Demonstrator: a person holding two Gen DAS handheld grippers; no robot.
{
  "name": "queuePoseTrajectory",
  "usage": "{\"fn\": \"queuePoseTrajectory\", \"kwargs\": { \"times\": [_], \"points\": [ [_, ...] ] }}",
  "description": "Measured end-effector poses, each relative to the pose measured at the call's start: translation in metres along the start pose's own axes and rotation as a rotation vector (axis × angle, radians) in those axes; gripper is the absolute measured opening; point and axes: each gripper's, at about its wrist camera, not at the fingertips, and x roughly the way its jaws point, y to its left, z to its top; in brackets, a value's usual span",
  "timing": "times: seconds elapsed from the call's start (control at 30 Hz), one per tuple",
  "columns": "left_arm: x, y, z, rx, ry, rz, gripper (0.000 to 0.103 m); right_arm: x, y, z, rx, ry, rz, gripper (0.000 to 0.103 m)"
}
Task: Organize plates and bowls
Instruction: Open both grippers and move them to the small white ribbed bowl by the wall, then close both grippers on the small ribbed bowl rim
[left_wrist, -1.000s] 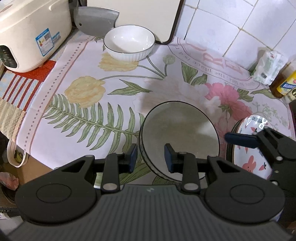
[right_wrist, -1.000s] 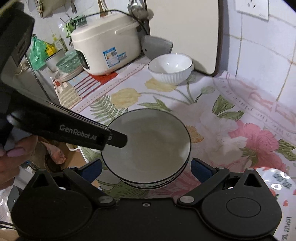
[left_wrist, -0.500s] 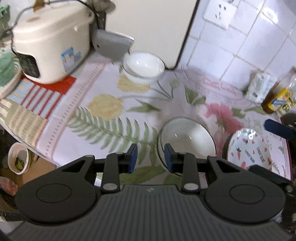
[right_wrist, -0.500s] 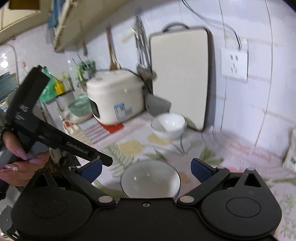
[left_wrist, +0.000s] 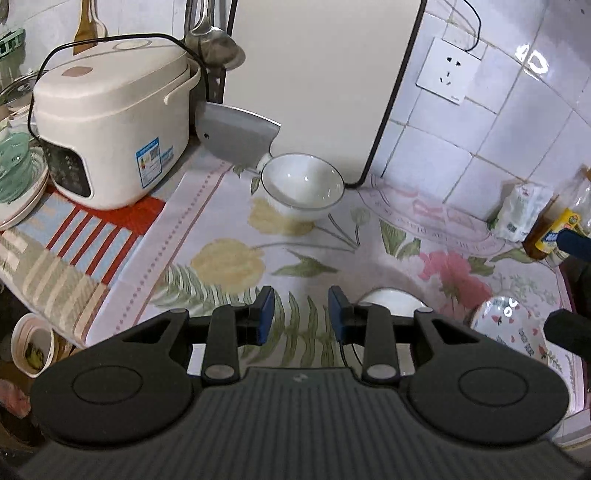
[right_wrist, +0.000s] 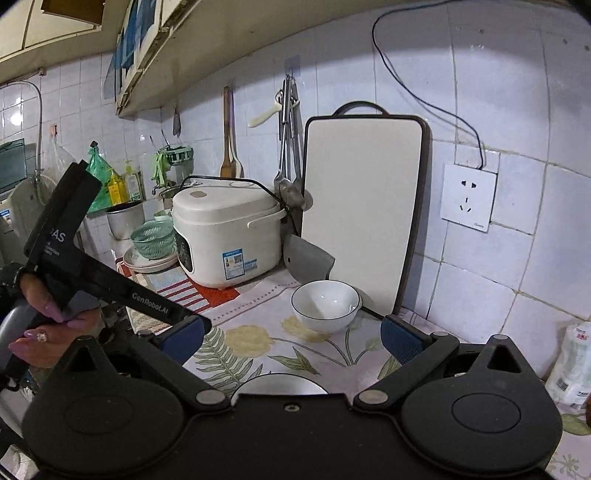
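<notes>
A white bowl with a dark rim (left_wrist: 303, 184) (right_wrist: 325, 304) stands on the flowered cloth beside the cutting board. Nearer, a stack of white bowls (left_wrist: 391, 301) (right_wrist: 280, 384) rests on the cloth, half hidden behind the gripper bodies. To its right lies a patterned plate (left_wrist: 506, 325). My left gripper (left_wrist: 301, 314) hovers above the cloth just left of the stack, its pads a narrow gap apart and nothing between them. My right gripper (right_wrist: 293, 339) stands wide open and empty above the stack. One of its fingertips (left_wrist: 572, 242) shows at the right edge.
A rice cooker (left_wrist: 110, 136) stands at the back left, with a cleaver (left_wrist: 236, 136) and a cutting board (left_wrist: 321, 74) leaning on the tiled wall. Bottles (left_wrist: 554, 229) and a bag (left_wrist: 521, 210) fill the right corner. A green colander on plates (left_wrist: 14, 166) sits far left. A hand (right_wrist: 44, 332) holds the left gripper.
Both grippers have risen and drawn back from the stacked bowls, and both views have tilted up toward the wall. The stack now sits low in each view. Neither gripper's jaws changed.
</notes>
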Motion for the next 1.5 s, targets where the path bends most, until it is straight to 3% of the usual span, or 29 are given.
{"fn": "queuePoseTrajectory", "kwargs": {
  "times": [0.13, 0.37, 0.6, 0.73, 0.93, 1.0, 1.07, 1.27, 1.4, 1.5],
  "points": [
    [0.017, 0.004, 0.007, 0.017, -0.015, -0.023, 0.032, 0.021, -0.019, 0.002, 0.054, 0.018, 0.036, 0.103],
    [0.058, 0.020, 0.010, 0.004, -0.095, -0.054, 0.034, 0.081, -0.055, -0.011, 0.264, 0.086, 0.153, 0.096],
    [0.103, 0.042, 0.021, -0.073, -0.142, -0.074, 0.036, 0.149, -0.081, -0.013, 0.311, 0.157, 0.183, 0.089],
    [0.123, 0.049, 0.030, -0.102, -0.122, -0.100, 0.036, 0.184, -0.103, -0.010, 0.414, 0.242, 0.213, 0.070],
    [0.151, 0.056, 0.046, -0.148, -0.113, -0.123, 0.036, 0.228, -0.120, -0.011, 0.460, 0.298, 0.185, 0.066],
    [0.161, 0.055, 0.052, -0.140, -0.105, -0.098, 0.036, 0.242, -0.124, -0.012, 0.486, 0.308, 0.179, 0.065],
    [0.168, 0.053, 0.055, -0.126, -0.114, -0.064, 0.036, 0.257, -0.128, -0.015, 0.512, 0.318, 0.157, 0.059],
    [0.190, 0.059, 0.056, -0.171, -0.101, -0.050, 0.034, 0.290, -0.146, -0.024, 0.686, 0.334, 0.140, 0.044],
    [0.195, 0.058, 0.059, -0.183, -0.078, -0.088, 0.025, 0.296, -0.142, -0.023, 0.612, 0.348, 0.073, 0.022],
    [0.199, 0.056, 0.059, -0.202, -0.039, -0.103, 0.022, 0.292, -0.135, -0.019, 0.516, 0.358, 0.062, 0.021]
  ]
}}
